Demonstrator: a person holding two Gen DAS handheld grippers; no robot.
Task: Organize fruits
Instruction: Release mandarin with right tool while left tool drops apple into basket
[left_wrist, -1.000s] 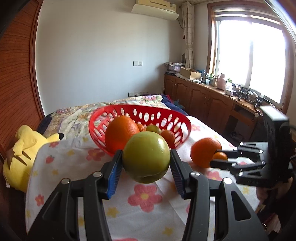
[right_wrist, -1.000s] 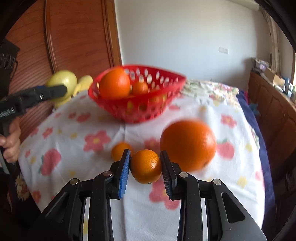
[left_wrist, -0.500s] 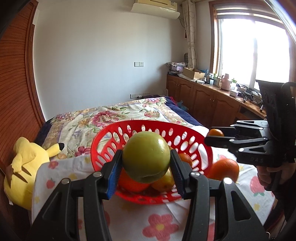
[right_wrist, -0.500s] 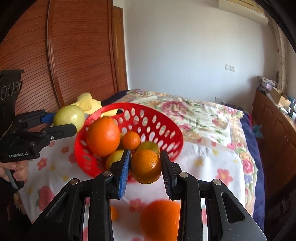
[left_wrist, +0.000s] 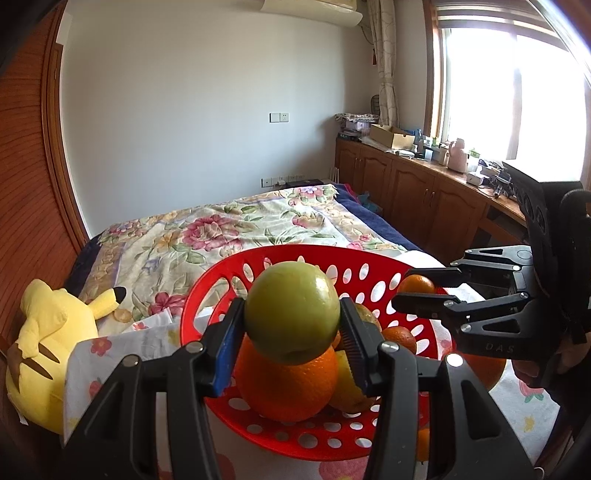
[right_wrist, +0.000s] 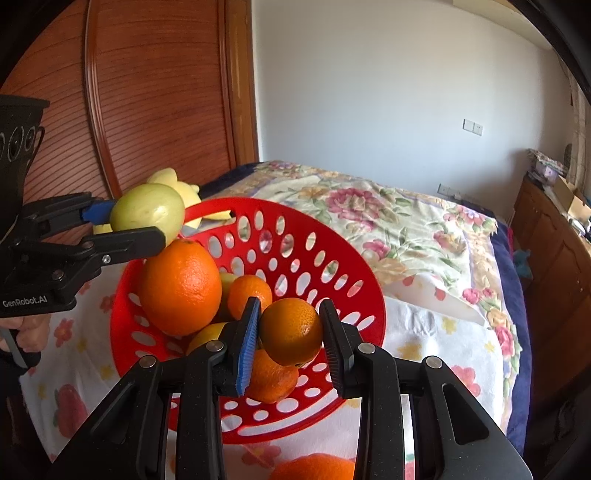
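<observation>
My left gripper is shut on a green apple and holds it over the near rim of the red perforated basket. My right gripper is shut on a small orange and holds it above the basket's inside. The basket holds a big orange, smaller oranges and a yellow-green fruit. In the right wrist view the left gripper with the apple hangs over the basket's left rim. The right gripper shows in the left wrist view with its orange.
The basket stands on a white flowered cloth at the foot of a bed with a floral quilt. Another orange lies on the cloth near me. A yellow plush toy lies to the left. Wooden cabinets run along the right wall.
Both grippers have moved forward and up from the cloth to over the basket, each still holding its fruit. The big loose orange stayed behind on the cloth.
</observation>
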